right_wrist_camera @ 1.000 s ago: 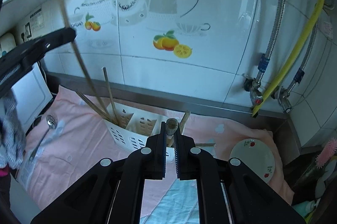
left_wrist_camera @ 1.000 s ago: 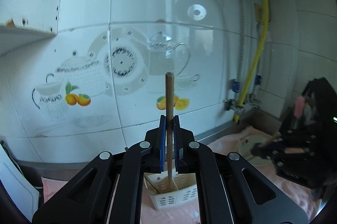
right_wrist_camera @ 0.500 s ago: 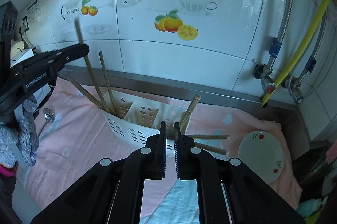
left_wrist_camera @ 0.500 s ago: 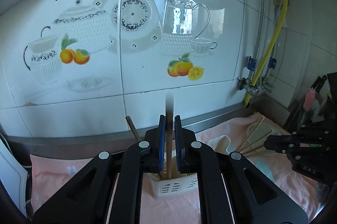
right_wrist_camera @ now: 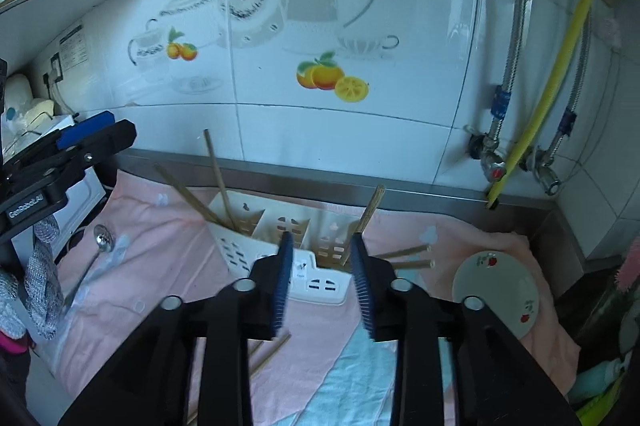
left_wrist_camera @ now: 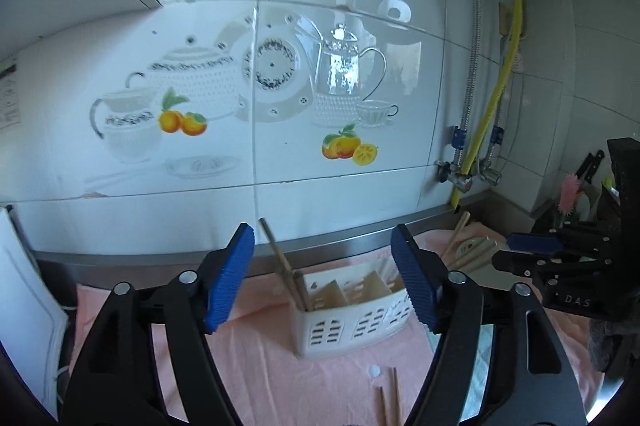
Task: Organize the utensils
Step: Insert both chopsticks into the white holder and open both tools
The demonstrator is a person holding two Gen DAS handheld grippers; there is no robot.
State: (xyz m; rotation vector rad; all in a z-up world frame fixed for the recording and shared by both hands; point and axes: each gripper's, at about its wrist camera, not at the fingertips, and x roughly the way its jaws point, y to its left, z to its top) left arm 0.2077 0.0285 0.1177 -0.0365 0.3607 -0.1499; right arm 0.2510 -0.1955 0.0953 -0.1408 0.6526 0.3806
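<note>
My left gripper is opening, its ribbed blue pads spread wide with nothing between them, and my right gripper is opening too, narrower and also empty. The white slotted plastic caddy sits centre frame on the pink cloth. I count three wooden chopsticks leaning in its left compartment, one in its right, and one metal spoon lying at left.

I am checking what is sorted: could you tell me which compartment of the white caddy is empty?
The middle compartment of the white caddy is empty; chopsticks lean from its left end, and one chopstick from its right.
</note>
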